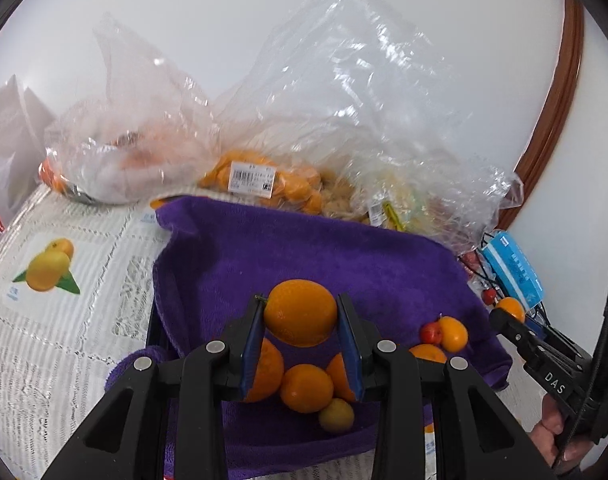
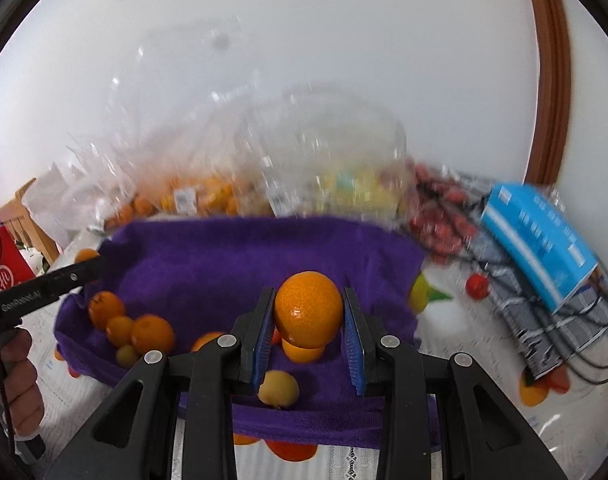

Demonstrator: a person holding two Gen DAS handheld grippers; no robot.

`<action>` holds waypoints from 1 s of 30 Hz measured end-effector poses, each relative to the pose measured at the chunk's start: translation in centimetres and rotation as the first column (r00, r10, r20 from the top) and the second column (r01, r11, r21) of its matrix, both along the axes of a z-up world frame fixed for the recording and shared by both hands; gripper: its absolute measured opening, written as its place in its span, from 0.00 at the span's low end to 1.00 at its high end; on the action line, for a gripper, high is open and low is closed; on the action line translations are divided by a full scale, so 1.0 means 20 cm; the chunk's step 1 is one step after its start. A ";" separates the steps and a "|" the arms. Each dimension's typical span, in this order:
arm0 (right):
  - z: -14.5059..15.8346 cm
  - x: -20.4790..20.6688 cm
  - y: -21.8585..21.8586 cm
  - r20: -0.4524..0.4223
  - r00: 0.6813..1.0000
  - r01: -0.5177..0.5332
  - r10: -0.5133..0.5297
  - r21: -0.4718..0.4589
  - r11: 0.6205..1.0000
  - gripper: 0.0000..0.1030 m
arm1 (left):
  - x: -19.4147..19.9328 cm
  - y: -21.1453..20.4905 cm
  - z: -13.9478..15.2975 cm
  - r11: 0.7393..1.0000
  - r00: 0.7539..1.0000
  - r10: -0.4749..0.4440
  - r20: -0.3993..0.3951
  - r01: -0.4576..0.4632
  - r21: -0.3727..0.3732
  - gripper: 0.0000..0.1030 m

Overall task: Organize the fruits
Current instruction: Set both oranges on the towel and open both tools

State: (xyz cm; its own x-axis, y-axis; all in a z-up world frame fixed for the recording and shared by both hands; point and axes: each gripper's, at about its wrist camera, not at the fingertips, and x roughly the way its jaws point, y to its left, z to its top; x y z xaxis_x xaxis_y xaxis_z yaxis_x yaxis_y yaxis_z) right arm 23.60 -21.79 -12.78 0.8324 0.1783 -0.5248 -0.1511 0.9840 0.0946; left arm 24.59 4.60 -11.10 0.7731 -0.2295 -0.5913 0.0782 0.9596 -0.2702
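My left gripper (image 1: 299, 316) is shut on a large orange (image 1: 299, 312) and holds it above a purple towel (image 1: 344, 252). Under it lie several oranges (image 1: 306, 388) and a small yellow fruit (image 1: 336, 415). My right gripper (image 2: 308, 316) is shut on another orange (image 2: 308, 310) over the same towel (image 2: 231, 264). Beneath it lie an orange (image 2: 301, 352) and a pale yellow fruit (image 2: 279, 389). A cluster of oranges (image 2: 137, 330) sits at the towel's left. The right gripper also shows in the left wrist view (image 1: 504, 314), holding its orange (image 1: 511, 309).
Clear plastic bags with oranges (image 1: 259, 180) and other fruit (image 1: 392, 208) stand behind the towel. A blue box (image 2: 538, 236) lies on a dark patterned bag at the right. Small red fruits (image 2: 478, 286) lie on the fruit-print tablecloth (image 1: 63, 248). A white wall stands behind.
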 end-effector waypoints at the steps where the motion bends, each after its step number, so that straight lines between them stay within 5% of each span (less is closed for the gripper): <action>1: -0.01 0.01 -0.01 -0.012 1.000 -0.001 0.001 0.005 1.000 0.31 | 0.00 0.00 -0.01 1.000 1.000 0.000 0.000 0.000 -0.002 0.32; 30: -0.19 0.07 -0.02 -0.132 0.991 0.010 -0.009 0.005 1.000 0.32 | 0.01 0.01 -0.10 1.000 1.000 -0.006 0.013 0.006 -0.018 0.32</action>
State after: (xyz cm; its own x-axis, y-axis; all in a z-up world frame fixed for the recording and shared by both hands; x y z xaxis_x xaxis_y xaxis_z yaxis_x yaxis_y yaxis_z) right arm 24.98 -22.28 -16.53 0.7575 0.1739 -0.6293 -0.1273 0.9847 0.1188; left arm 24.79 4.79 -13.00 0.7792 -0.2441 -0.5773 0.0871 0.9543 -0.2860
